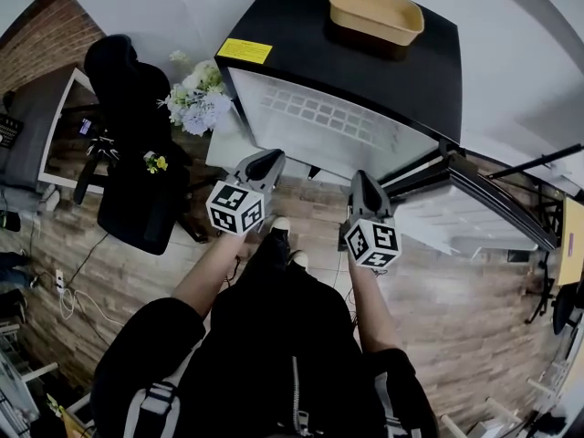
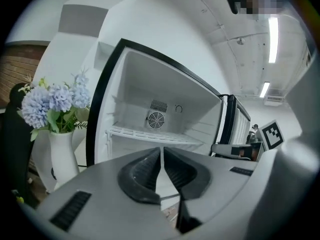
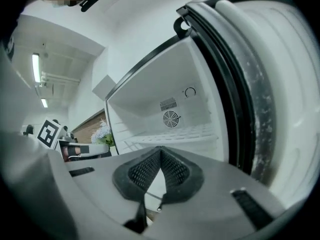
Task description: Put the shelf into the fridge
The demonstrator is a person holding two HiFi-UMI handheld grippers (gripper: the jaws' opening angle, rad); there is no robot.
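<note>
Two grippers: my left gripper (image 2: 161, 151) and right gripper (image 3: 160, 153) are both pinched closed, holding nothing.
Shelf (image 2: 150, 135): sits inside the open fridge (image 2: 145, 79), ahead of both my jaw tips, clear of them.

fridge top (image 1: 301, 35): glossy black | shelf (image 2: 145, 134): white coated wire | floor (image 1: 456, 308): matt wood planks
</note>
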